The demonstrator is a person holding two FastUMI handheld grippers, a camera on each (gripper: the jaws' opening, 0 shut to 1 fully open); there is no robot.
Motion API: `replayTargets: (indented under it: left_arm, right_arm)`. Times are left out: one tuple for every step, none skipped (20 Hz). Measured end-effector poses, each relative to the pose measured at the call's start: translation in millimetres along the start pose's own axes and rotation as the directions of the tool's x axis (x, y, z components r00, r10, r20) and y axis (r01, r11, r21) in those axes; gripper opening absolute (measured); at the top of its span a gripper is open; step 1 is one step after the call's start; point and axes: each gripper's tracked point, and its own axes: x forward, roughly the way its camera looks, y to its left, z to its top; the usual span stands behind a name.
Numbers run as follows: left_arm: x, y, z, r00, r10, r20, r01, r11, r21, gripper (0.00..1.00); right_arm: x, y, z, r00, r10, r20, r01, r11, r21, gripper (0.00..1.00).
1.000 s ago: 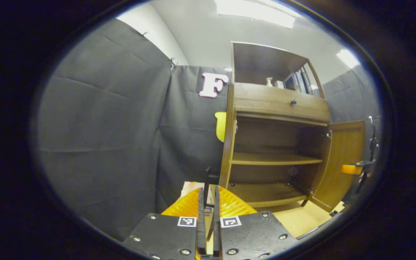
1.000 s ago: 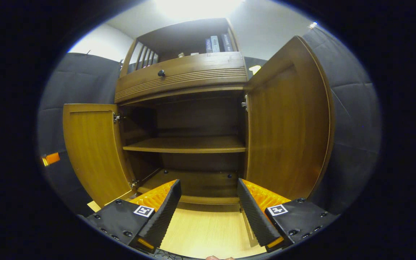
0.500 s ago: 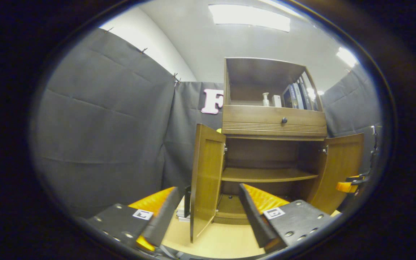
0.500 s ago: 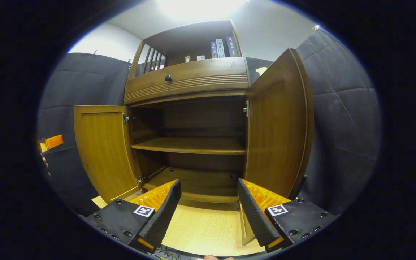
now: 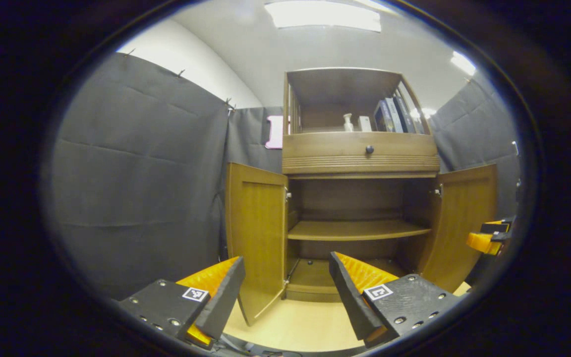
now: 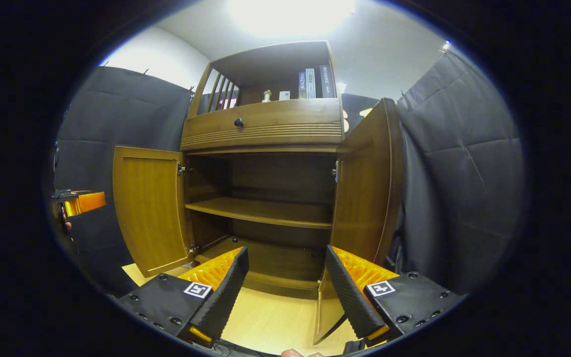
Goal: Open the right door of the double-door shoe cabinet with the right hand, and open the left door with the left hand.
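left tool (image 5: 285, 277): fingers closed together 1.0 s ago, now spread apart, nothing between them | left door (image 5: 256, 233): seen edge-on earlier, now its inner face shows, swung wide | right tool (image 6: 285, 272): drawn back from the cabinet (image 6: 265, 129) | right door (image 6: 365, 188): appears smaller, farther off

A staged recording booth — black cloth walls (image 5: 137, 163) pinned around one wooden shoe cabinet (image 5: 360, 158).
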Motion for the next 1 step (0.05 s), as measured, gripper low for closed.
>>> replayTargets:
  left_arm:
    - [2.1,-3.6,-3.1,1.0,-0.011,-0.009,0.011,1.0,0.01,0.99]
  right_arm:
    - [-1.2,2.9,-1.1,1.0,0.002,-0.007,-0.002,1.0,-0.002,0.92]
